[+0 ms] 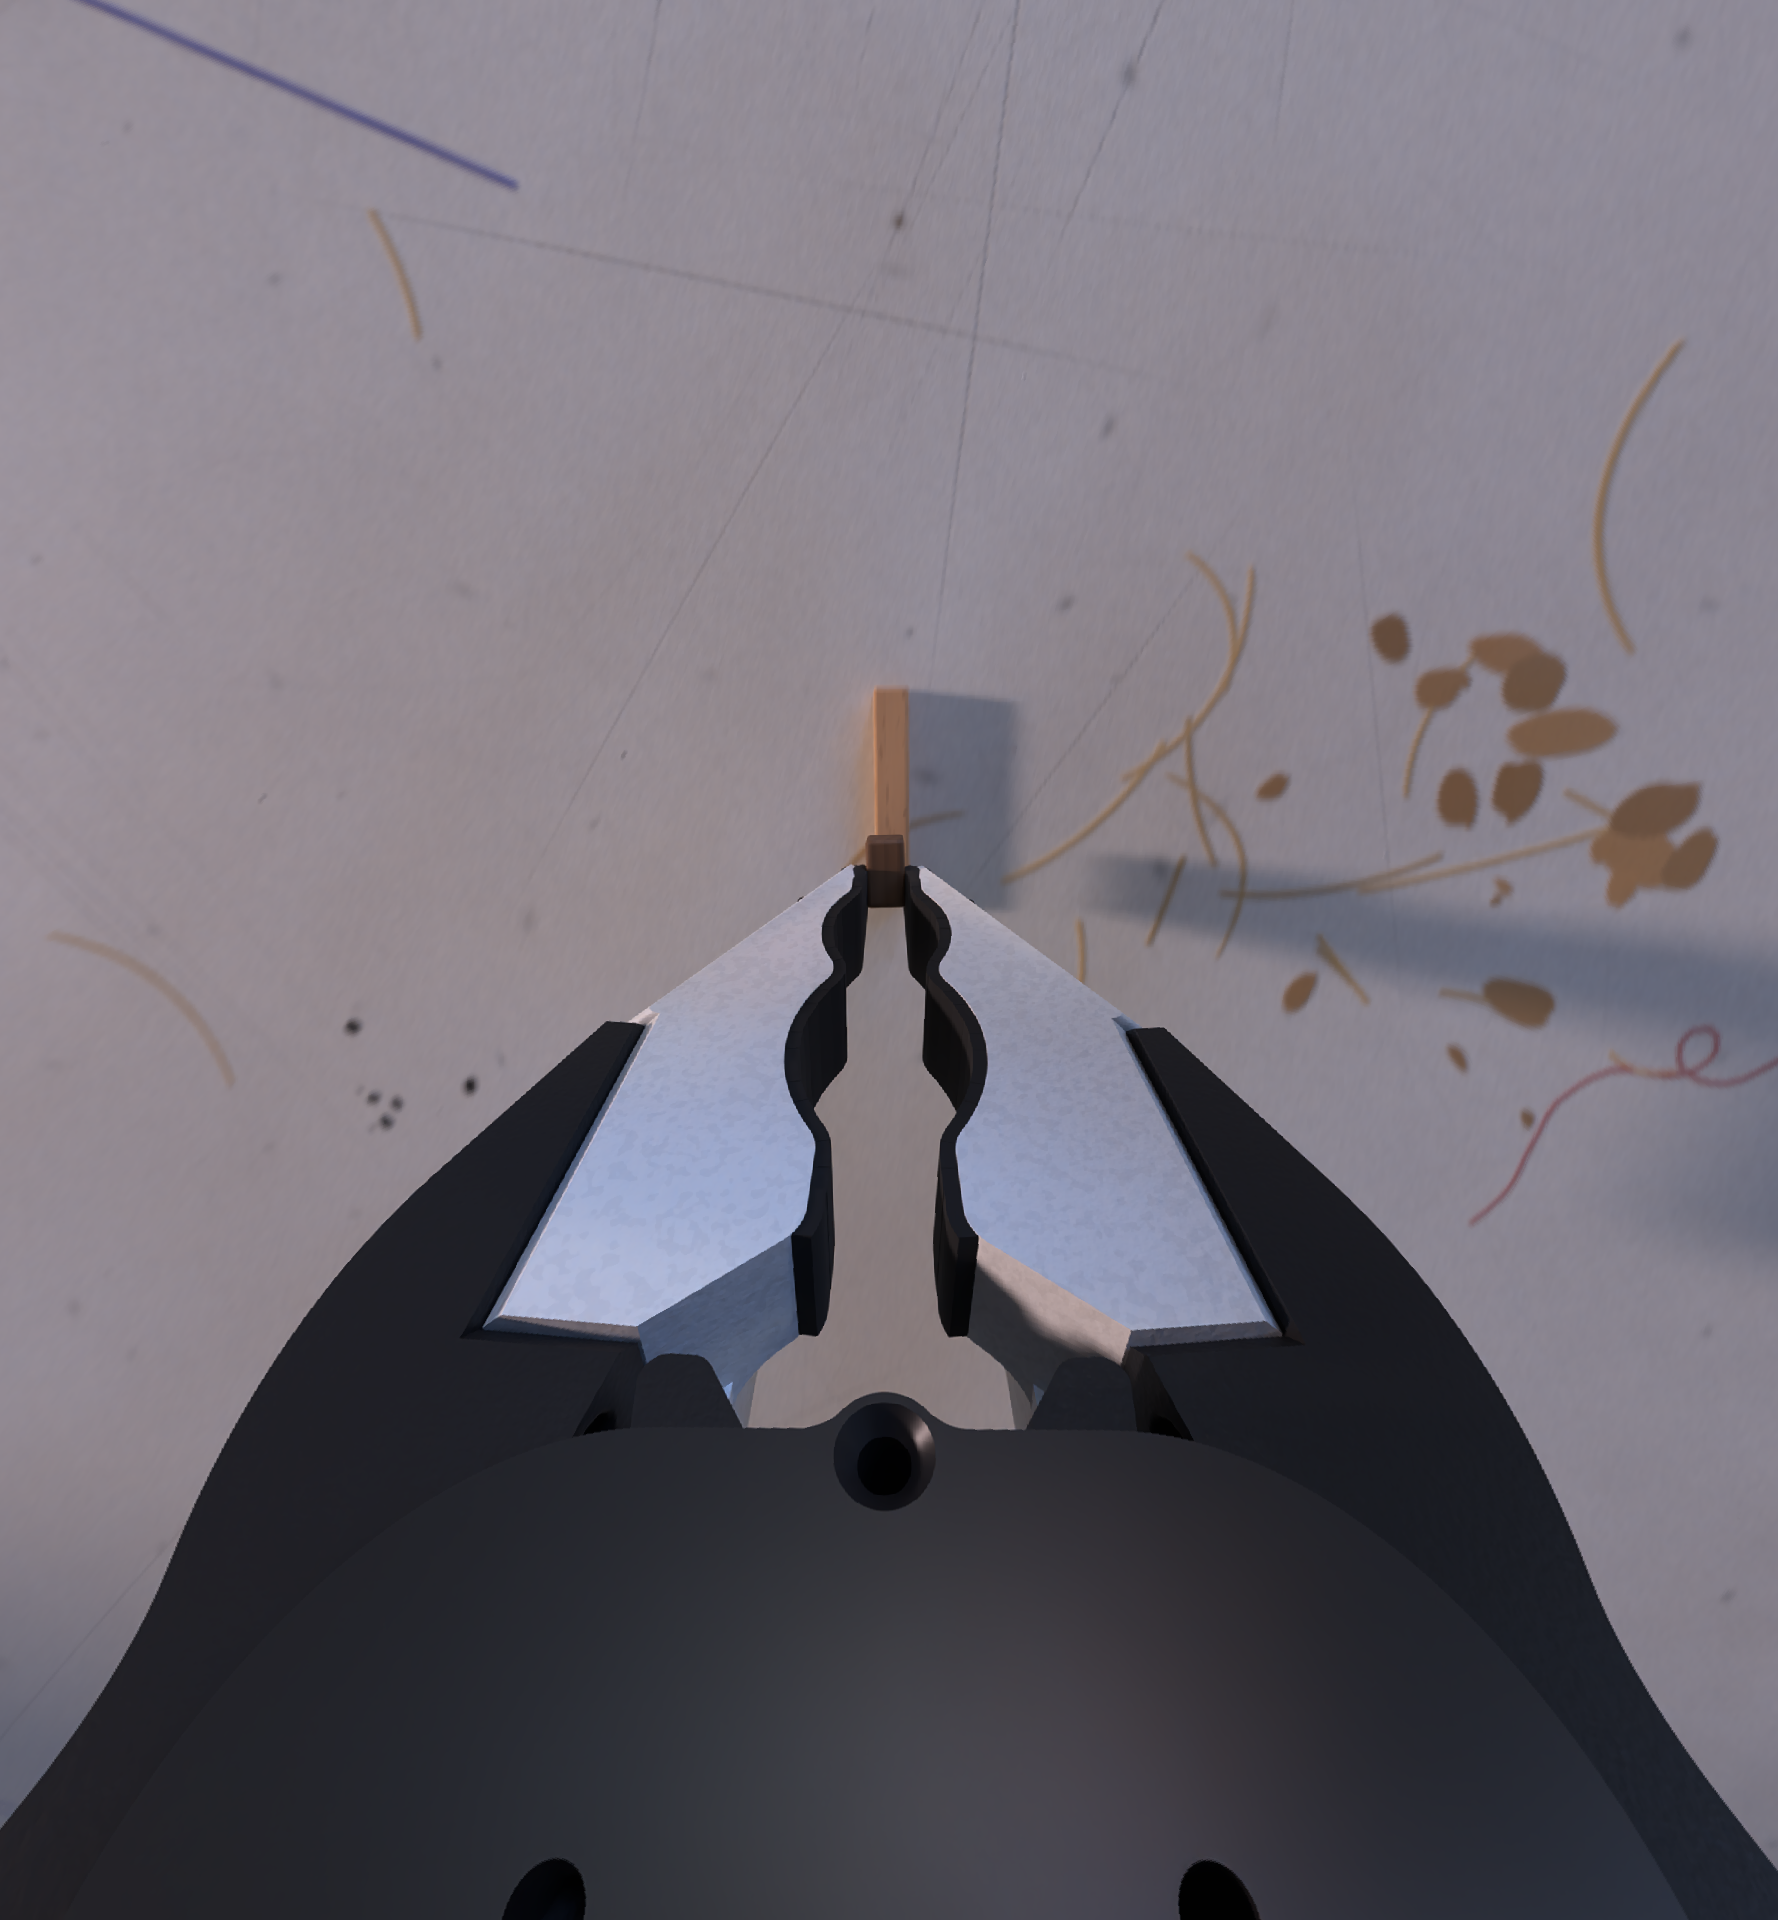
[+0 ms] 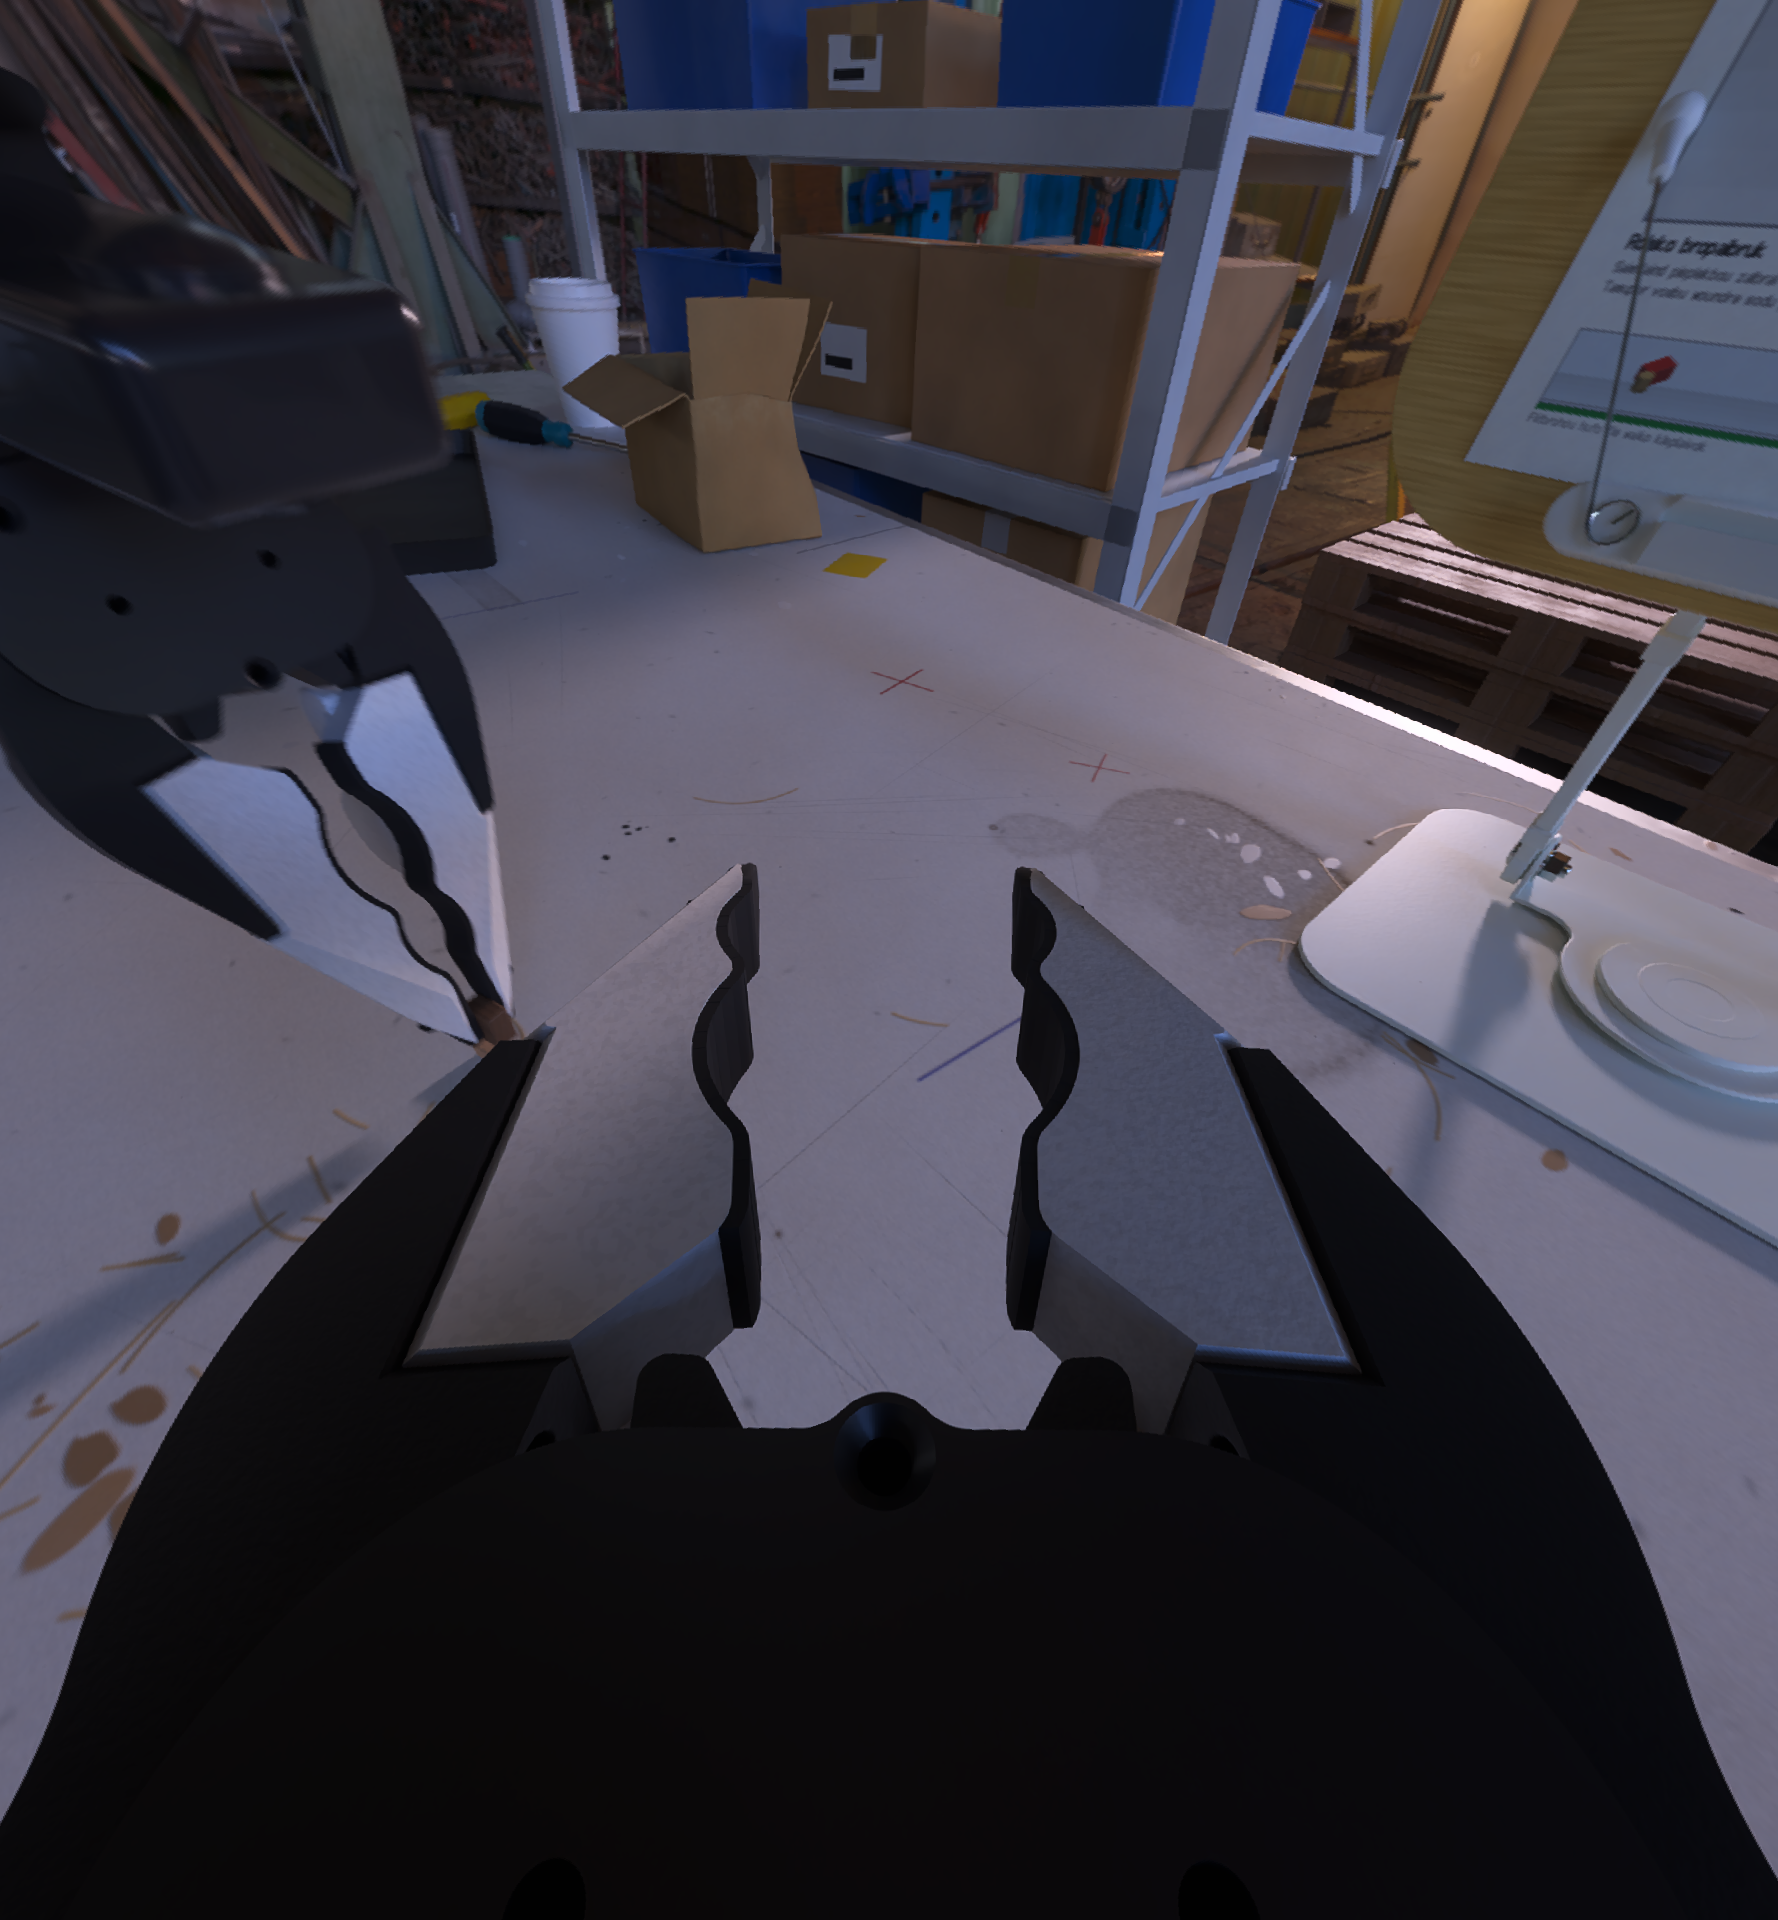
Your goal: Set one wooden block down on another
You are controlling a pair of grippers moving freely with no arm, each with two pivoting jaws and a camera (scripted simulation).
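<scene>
In the left wrist view my left gripper [image 1: 885,883] points down at the table and is shut on a small dark brown wooden block [image 1: 884,865] at its fingertips. Just beyond it a thin light wooden block [image 1: 890,764] lies on the table, and the dark block overlaps its near end. In the right wrist view the left gripper [image 2: 485,1013] shows at the left with the brown block [image 2: 490,1023] at its tips, partly hidden by my right finger. My right gripper [image 2: 885,883] is open and empty above the table.
A white base plate with a stand [image 2: 1550,997] sits at the right. An open cardboard box [image 2: 724,436], a screwdriver [image 2: 511,421] and a white cup [image 2: 573,332] stand at the far edge. Wood shavings [image 1: 1550,748] lie scattered. Shelving [image 2: 968,135] stands behind.
</scene>
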